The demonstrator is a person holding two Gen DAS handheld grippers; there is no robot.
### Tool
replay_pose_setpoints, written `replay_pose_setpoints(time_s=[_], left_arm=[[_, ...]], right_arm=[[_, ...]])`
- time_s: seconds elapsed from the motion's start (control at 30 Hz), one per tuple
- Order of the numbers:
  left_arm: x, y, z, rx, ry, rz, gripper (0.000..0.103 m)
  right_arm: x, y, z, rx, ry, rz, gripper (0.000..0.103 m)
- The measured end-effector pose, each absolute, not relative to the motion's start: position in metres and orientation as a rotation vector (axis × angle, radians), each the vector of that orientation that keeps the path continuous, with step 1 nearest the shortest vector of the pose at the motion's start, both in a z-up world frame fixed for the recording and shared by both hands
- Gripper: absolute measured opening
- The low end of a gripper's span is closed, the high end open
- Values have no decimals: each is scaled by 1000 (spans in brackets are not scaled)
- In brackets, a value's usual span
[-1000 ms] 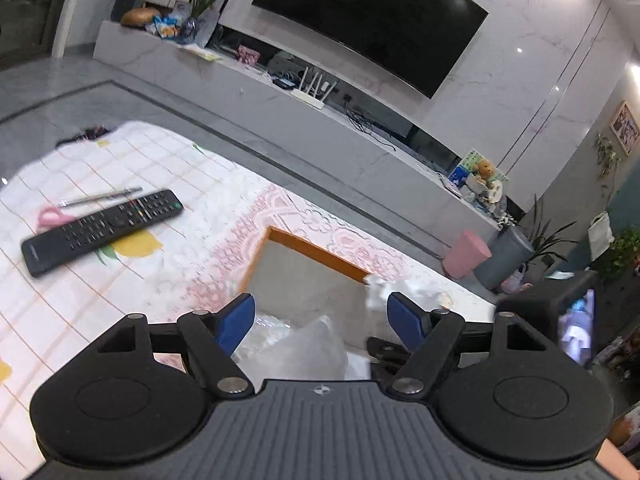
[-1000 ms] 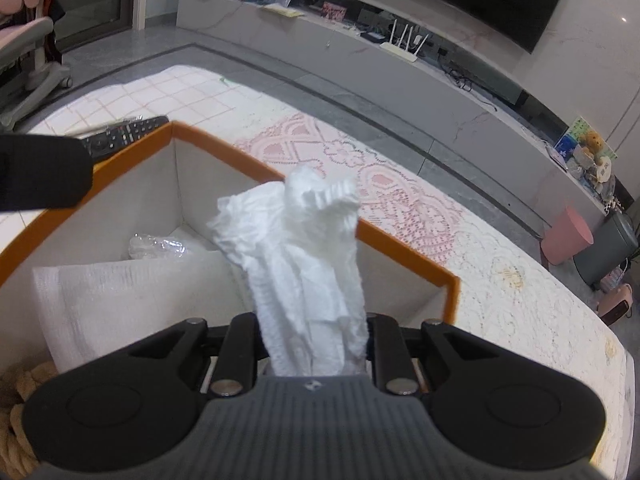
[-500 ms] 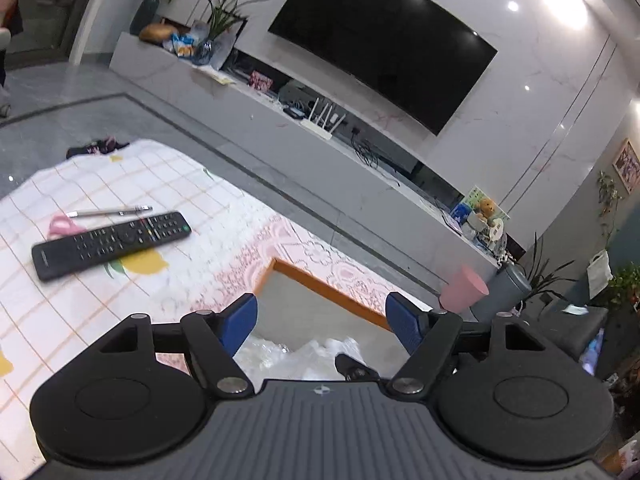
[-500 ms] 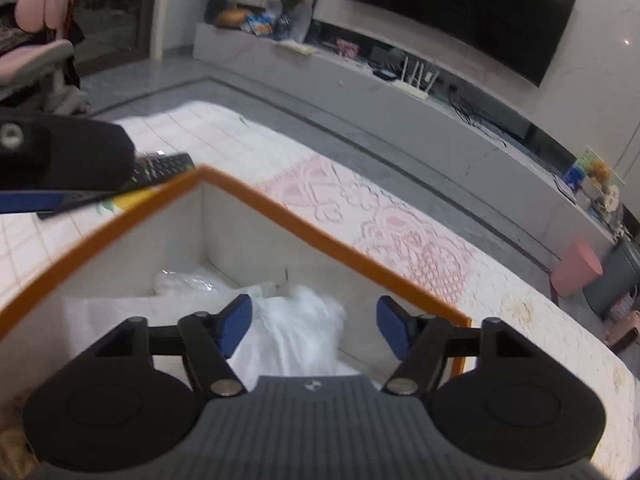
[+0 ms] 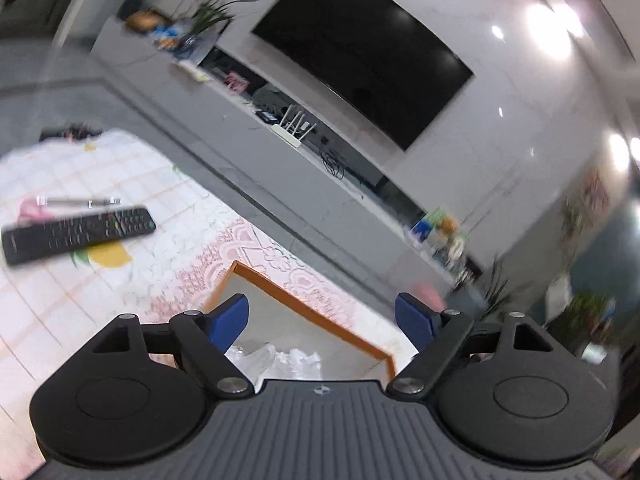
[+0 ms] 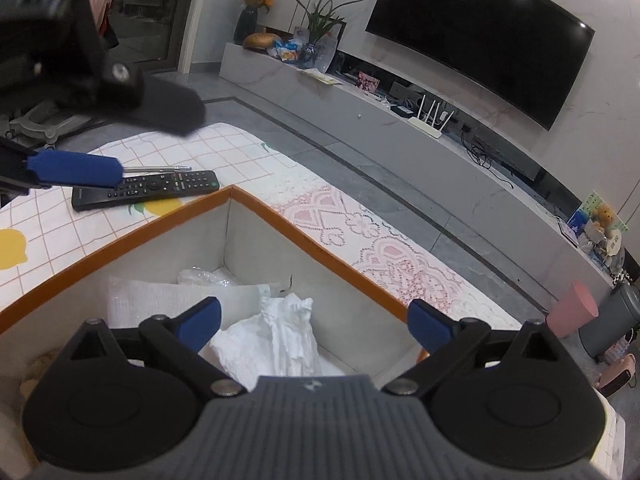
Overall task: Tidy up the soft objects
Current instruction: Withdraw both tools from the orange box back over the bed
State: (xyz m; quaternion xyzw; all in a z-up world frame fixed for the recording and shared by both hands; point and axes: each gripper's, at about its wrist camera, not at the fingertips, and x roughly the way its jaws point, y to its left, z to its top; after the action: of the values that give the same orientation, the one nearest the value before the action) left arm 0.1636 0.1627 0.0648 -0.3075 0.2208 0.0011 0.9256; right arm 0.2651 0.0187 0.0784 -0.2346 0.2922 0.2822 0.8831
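An orange-rimmed storage box (image 6: 132, 236) with grey walls stands on the patterned tablecloth. Inside it lie a crumpled white tissue cloth (image 6: 280, 340), a folded white towel (image 6: 160, 300) and a clear plastic bag (image 6: 204, 278). My right gripper (image 6: 316, 322) hovers above the box, its jaws opening wide, with the cloth lying loose below them. My left gripper (image 5: 322, 320) hangs over the box's far corner (image 5: 304, 304), jaws also opening and nothing between them. Its blue pad (image 6: 76, 168) shows at the left of the right wrist view.
A black remote (image 5: 80, 232), a pen (image 5: 76, 201) and pink scissors (image 5: 32, 208) lie on the cloth left of the box. A coil of beige rope (image 6: 36, 364) peeks out at the box's near left. Beyond the table are a TV console and a pink bin (image 6: 572, 310).
My right gripper opened and let go of the white cloth, which dropped into the box, then the gripper rose. The left gripper tilted upward and its jaws spread wider.
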Motion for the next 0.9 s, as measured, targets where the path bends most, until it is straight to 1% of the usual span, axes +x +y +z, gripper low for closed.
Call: replay_pose_setpoints(time_s=[0.07,0.2,0.43,0.7,0.9], left_arm=[[163,153,68,-576,454,50,97],[159,139,69,-544,399,20,97],[156,111,73,-493,405,-27,97],[140,70,79,-439,369,-78,97],[134,26,78,-358,419,-148,97]], right_arm=[[261,14,80,-495,607,589,98],[251,5,85,-518,582,581,98],[234,-26,99,-500,494,542,98],[232,-102,111,-433,499,412,98],[227,-164,110,-361,518,311,98]])
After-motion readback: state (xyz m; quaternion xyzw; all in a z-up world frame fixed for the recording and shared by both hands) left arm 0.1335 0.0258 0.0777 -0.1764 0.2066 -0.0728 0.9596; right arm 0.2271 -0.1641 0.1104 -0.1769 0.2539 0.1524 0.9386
